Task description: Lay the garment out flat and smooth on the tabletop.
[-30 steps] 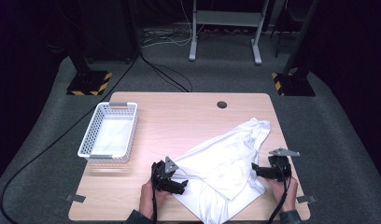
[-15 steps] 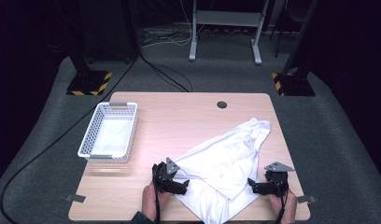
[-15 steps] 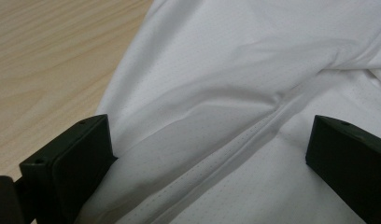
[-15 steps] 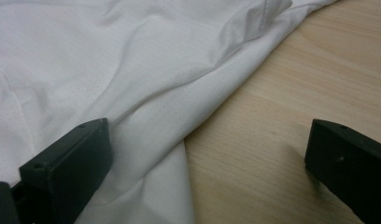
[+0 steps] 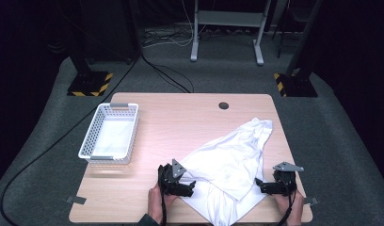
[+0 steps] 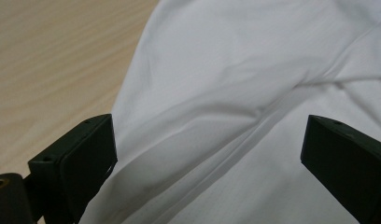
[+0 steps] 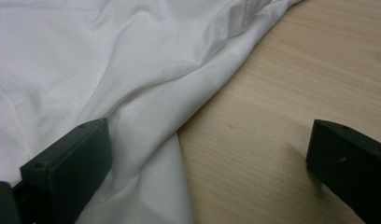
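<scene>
White garment point(image 5: 230, 165) lying rumpled across near right of worktop point(image 5: 180, 122). Left tongs point(image 5: 186, 187) and right tongs point(image 5: 260, 185) both gaping wide, nothing gripped, right ones just opened. Advice: be pinching hem edges, not bulk.

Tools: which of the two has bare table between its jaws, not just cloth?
The right tool. Its open jaws straddle the edge of the white garment, with bare table beside it. The left tool looks at cloth across nearly its whole gap.

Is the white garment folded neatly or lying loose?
Loose: the white garment sprawls crumpled on the table, one layer flopped diagonally over another, wrinkled, with uneven edges.
</scene>
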